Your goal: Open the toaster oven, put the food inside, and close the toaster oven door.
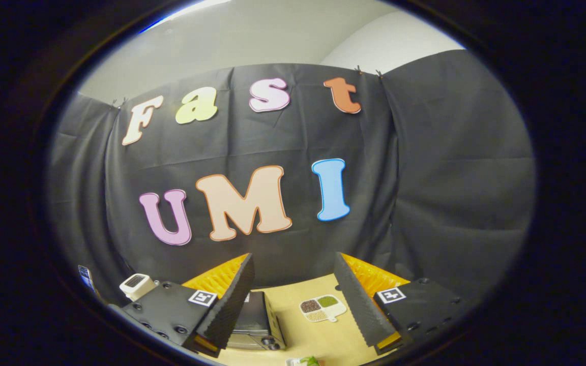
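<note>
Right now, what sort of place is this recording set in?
Probably a staged recording booth, not a real kitchen: a black cloth wall hangs behind a light wooden table holding a toaster oven and a divided dish. The hand-held gripper hangs open above them.

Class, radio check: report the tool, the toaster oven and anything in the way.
Tool open, nothing between its fingers, held high above the table. Toaster oven below, by one finger; door state unclear. Divided food tray ahead on table. Nothing blocking.
</note>
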